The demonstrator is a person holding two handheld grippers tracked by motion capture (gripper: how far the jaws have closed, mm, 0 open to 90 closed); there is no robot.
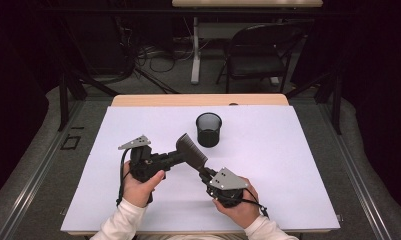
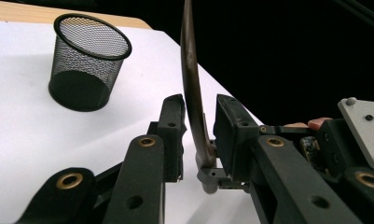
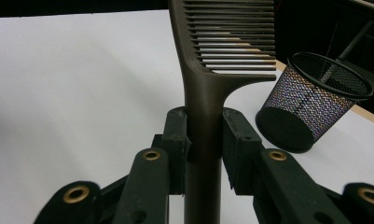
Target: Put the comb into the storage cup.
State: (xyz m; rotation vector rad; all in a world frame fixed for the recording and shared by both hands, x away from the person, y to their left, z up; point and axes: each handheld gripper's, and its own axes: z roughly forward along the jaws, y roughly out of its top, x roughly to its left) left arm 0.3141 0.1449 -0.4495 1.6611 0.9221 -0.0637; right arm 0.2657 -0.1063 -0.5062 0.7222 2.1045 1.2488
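Right gripper view shows an unmarked comb (image 3: 203,93) beside a label-free mesh cup (image 3: 310,102).

Wooden table (image 1: 198,100), covered almost edge to edge by a white sheet (image 1: 288,170), with a bare strip of wood left along the far side. Standing upright on the sheet, just short of that bare strip: a black mesh cup (image 1: 208,129), open end up.
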